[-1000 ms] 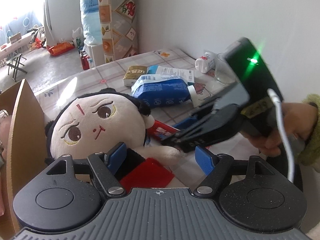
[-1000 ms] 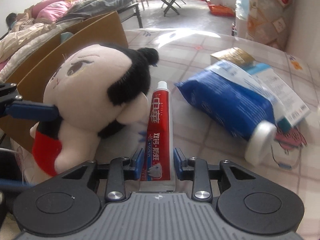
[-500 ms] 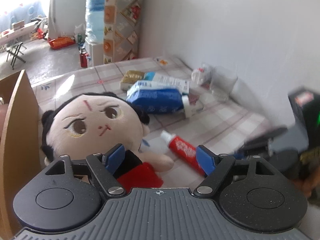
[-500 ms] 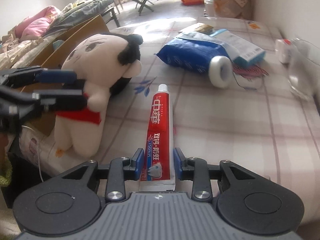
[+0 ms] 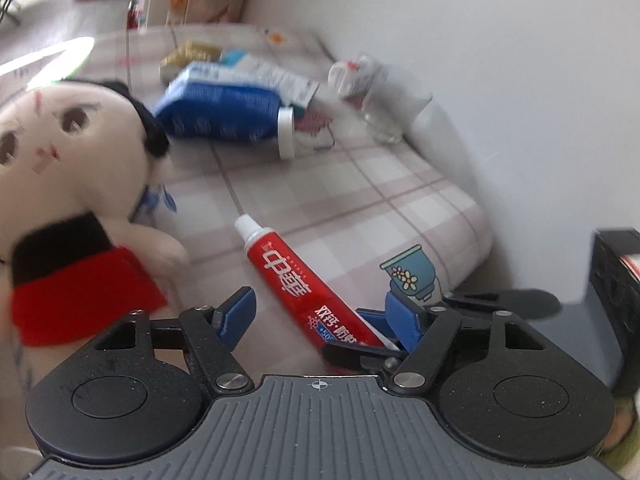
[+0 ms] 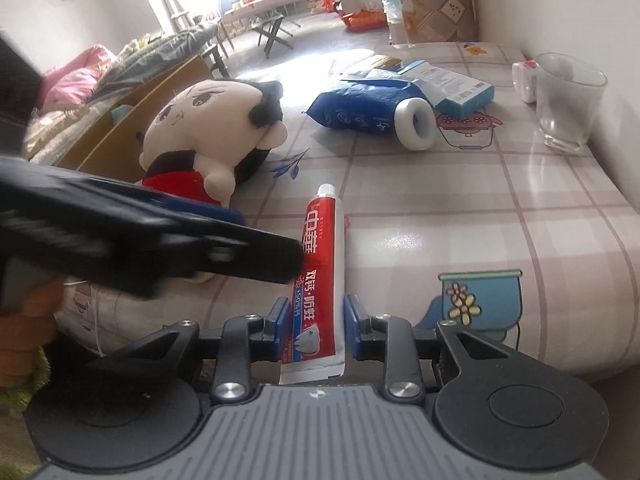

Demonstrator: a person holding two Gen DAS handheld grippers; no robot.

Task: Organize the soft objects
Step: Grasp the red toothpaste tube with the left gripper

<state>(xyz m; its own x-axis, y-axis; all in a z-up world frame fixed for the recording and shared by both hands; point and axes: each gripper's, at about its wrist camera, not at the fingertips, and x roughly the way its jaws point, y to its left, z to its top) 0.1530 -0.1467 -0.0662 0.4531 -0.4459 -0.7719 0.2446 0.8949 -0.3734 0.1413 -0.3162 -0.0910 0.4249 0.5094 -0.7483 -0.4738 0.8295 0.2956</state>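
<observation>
Right gripper (image 6: 316, 330): I hold it clamped on the crimped tail of the toothpaste tube (image 6: 322, 264); both blue pads press the tube's sides.
Tube axis: it runs straight away from my right fingers, white cap at the far end; whether its front rests on the tablecloth (image 6: 460, 216) or hangs just above it, I cannot tell.
Left gripper (image 5: 320, 318): released and grasping nothing; its jaws have just been closing a little. The same tube (image 5: 298, 278) crosses the gap on a slant, tail toward the right pad, cap up and to the left, touching neither pad clearly.
Nearer hand: my right already has the tube; in the right view the left gripper's dark body (image 6: 168, 236) crosses in from the left and overlaps the tube's middle, so the two tools crowd one another.
Plush doll (image 6: 216, 132): left of the tube and near its cap, lying against the cardboard box (image 6: 132, 120) at the table's left edge.
Open room: bare cloth to the right of the tube, as far as the rounded near edge.
Farther back: blue soft pack (image 6: 360, 106) with a white tape roll (image 6: 414, 122) against it, then a glass tumbler (image 6: 568, 100) by the wall.
Judgement: I expect the next move needs the left tool clear before the tube travels toward the box.
</observation>
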